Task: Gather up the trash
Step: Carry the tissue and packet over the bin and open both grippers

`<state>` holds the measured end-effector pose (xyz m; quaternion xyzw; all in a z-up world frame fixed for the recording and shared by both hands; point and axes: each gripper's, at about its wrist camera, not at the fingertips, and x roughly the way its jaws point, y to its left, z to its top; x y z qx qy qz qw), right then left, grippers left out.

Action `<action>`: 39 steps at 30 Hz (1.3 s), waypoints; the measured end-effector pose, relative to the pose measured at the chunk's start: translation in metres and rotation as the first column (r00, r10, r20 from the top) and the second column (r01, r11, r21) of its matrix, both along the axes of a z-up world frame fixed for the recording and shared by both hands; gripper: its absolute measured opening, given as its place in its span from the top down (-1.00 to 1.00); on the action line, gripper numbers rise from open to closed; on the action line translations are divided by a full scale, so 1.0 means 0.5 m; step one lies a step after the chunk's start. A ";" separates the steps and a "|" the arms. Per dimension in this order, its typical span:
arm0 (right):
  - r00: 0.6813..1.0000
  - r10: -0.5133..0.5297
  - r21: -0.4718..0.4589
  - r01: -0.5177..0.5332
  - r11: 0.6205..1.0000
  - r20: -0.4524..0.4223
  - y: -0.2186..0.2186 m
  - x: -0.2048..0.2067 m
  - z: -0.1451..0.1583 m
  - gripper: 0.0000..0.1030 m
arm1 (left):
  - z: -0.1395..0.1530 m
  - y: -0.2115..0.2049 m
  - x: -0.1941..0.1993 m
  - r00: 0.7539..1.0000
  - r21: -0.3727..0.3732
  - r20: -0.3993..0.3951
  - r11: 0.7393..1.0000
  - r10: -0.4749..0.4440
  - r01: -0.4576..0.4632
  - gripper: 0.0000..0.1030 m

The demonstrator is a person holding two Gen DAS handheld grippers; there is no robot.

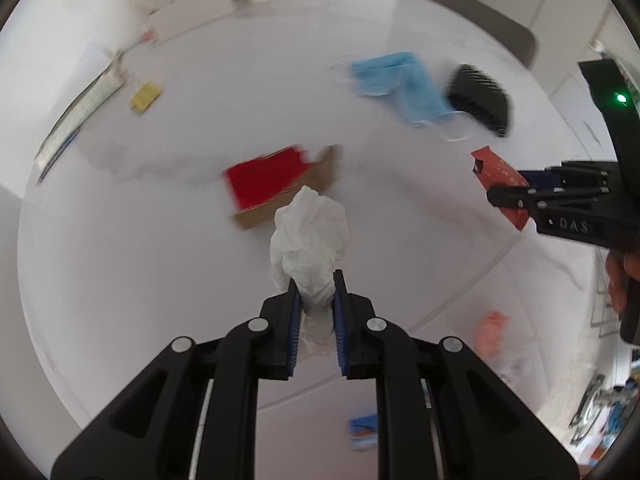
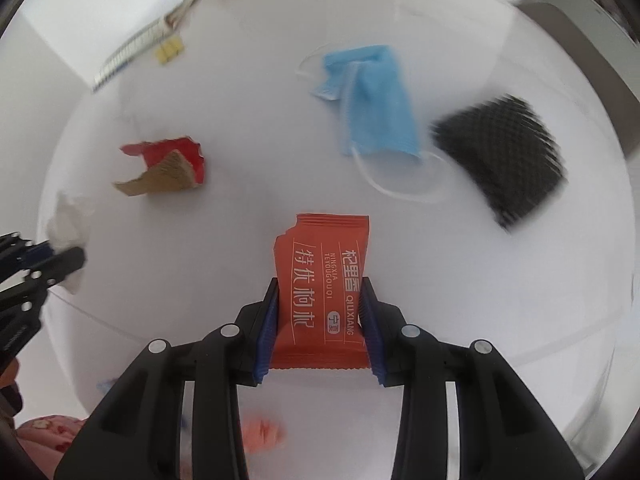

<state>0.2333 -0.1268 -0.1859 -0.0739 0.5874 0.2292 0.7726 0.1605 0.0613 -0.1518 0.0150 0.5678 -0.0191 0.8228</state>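
Your left hand-held gripper [image 1: 316,280] is pinching a crumpled white tissue [image 1: 310,236] — soft, wrinkled, bunched into a rough lump that stands up between the blue ribbed pads near the centre of the left wrist view. Your right hand-held gripper [image 2: 320,284] is clamped on a flat orange-red snack wrapper [image 2: 320,284], glossy foil with crimped ends, a torn top-left corner and white printed characters; it sits at lower centre of the right wrist view, lifted above the white counter [image 2: 248,92].

On that smooth counter, a torn piece of cardboard [image 2: 168,170] — red on one face, raw brown on the other, with ragged edges — lies at the left of the right wrist view. A blue pleated face mask [image 2: 372,100] with white ear loops lies folded at upper centre, and just beside it on the right is a black mesh-textured pad [image 2: 504,156], fan-shaped. A small yellow packet [image 2: 170,51] lies at upper left, next to a long ribbed strip whose make you cannot tell through the blur.
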 end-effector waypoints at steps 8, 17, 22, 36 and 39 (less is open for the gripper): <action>0.970 -0.243 0.080 0.241 0.967 0.013 -0.223 -0.166 0.092 0.26 | 0.065 -0.187 -0.057 0.984 -0.017 0.044 0.984 -0.174 0.175 0.71; 0.914 -0.403 0.092 0.398 0.913 0.041 -0.415 -0.388 0.127 0.25 | 0.101 -0.396 -0.162 0.924 -0.043 0.042 0.923 -0.380 0.382 0.71; 0.877 -0.481 0.077 0.478 0.875 0.015 -0.493 -0.505 0.097 0.25 | 0.098 -0.526 -0.237 0.857 -0.056 0.026 0.855 -0.515 0.516 0.71; 0.878 -0.466 0.089 0.475 0.875 -0.111 -0.492 -0.613 -0.042 -0.18 | 0.103 -0.611 -0.321 0.802 -0.019 0.017 0.802 -0.597 0.597 0.71; 0.865 -0.491 0.064 0.499 0.864 -0.106 -0.501 -0.625 -0.045 -0.48 | 0.095 -0.610 -0.325 0.812 -0.025 0.005 0.812 -0.584 0.584 0.71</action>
